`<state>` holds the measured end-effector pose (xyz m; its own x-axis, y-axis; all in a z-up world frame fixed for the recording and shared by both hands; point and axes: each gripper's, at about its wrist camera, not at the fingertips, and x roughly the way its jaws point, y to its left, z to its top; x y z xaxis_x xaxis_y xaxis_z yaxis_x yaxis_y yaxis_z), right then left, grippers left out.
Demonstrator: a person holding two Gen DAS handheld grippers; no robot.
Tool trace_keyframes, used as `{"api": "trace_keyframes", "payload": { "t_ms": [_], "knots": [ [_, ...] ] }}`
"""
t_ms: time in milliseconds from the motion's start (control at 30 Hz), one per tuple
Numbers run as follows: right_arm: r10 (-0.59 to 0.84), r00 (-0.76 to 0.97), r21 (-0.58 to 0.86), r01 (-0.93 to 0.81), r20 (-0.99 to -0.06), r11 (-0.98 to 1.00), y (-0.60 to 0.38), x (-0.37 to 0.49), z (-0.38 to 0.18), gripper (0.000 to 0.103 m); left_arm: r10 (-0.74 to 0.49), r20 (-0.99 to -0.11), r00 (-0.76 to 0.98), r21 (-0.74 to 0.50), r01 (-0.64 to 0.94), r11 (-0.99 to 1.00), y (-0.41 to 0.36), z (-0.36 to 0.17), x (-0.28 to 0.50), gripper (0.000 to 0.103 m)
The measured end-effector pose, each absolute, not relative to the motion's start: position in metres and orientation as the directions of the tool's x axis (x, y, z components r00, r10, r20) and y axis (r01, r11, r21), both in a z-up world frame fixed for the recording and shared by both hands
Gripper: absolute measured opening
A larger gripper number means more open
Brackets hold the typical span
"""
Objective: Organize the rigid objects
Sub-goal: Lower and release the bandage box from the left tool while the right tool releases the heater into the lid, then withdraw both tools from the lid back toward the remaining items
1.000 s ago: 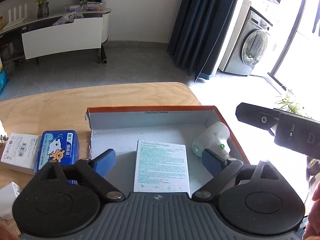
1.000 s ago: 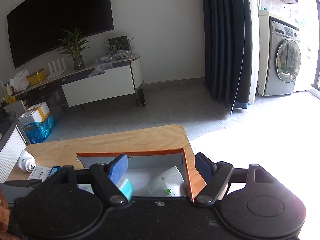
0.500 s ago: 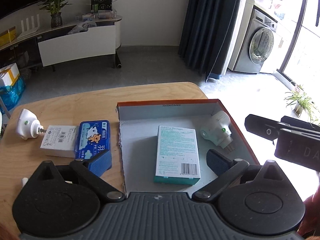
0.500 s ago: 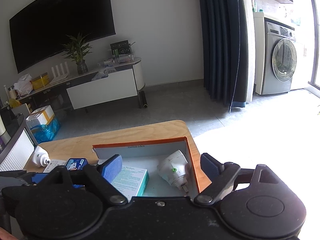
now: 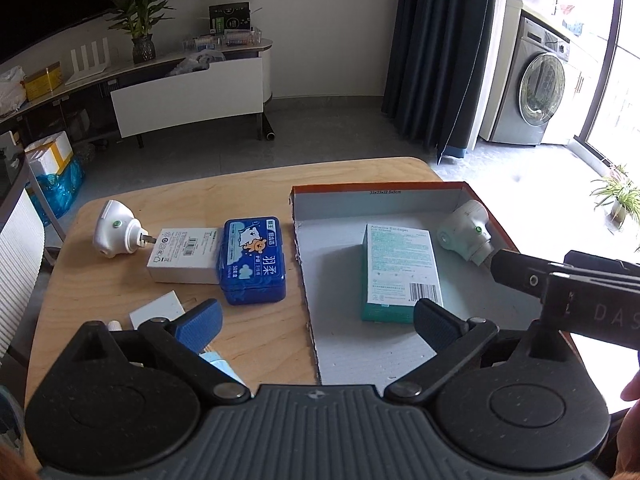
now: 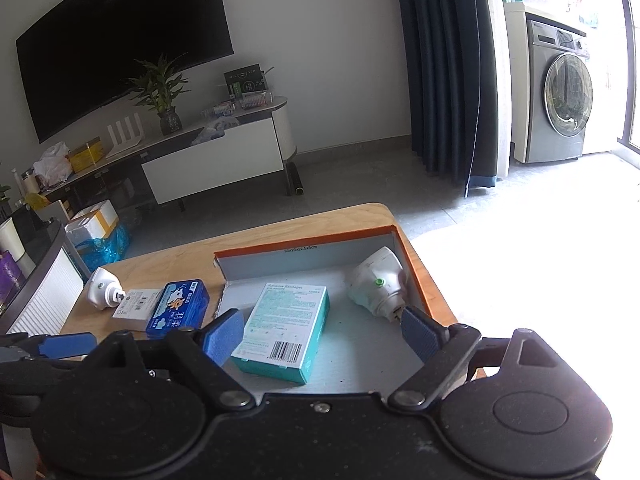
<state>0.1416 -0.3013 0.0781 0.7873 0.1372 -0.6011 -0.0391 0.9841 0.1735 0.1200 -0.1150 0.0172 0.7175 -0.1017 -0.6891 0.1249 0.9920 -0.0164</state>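
Observation:
An orange-rimmed cardboard box [image 5: 376, 189] [image 6: 304, 242] lies on the right half of the wooden table. Inside it rest a teal bandage carton [image 5: 402, 268] [image 6: 286, 326] and a white plug-in device [image 5: 466, 234] [image 6: 376, 282]. Left of the box sit a blue tin [image 5: 254, 264] [image 6: 178, 308], a white carton [image 5: 184, 254] [image 6: 134, 306] and a second white plug-in device [image 5: 114, 232] [image 6: 100, 286]. My left gripper [image 5: 316, 322] hangs open and empty over the box's near left edge. My right gripper [image 6: 322, 332] is open and empty above the bandage carton.
A small white card [image 5: 158, 312] and pale blue packaging [image 5: 218, 362] lie near the table's front left edge. A white slatted chair back [image 5: 18, 268] stands at the left. Beyond the table are bare floor, a TV cabinet [image 5: 188, 92], a dark curtain and a washing machine [image 6: 560, 100].
Both grippers have drawn back from the box, so more of the table shows. Both pairs of jaws have spread wider. The bandage carton and the white device stay lying in the box.

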Motion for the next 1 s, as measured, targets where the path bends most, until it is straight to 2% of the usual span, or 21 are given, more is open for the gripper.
{"api": "trace_keyframes", "payload": {
  "t_ms": [367, 1000],
  "knots": [
    [0.183, 0.751, 0.144, -0.117, -0.634, 0.983, -0.268, 0.131, 0.074, 0.101, -0.08, -0.727, 0.682, -0.035, 0.08, 0.996, -0.086, 0.007, 0.108, 0.103],
    [0.271, 0.705, 0.181, -0.202, -0.655, 0.963, -0.238, 0.127, 0.065, 0.101, -0.061, -0.744, 0.665, -0.06, 0.024, 0.998, -0.053, -0.001, 0.092, 0.103]
  ]
}}
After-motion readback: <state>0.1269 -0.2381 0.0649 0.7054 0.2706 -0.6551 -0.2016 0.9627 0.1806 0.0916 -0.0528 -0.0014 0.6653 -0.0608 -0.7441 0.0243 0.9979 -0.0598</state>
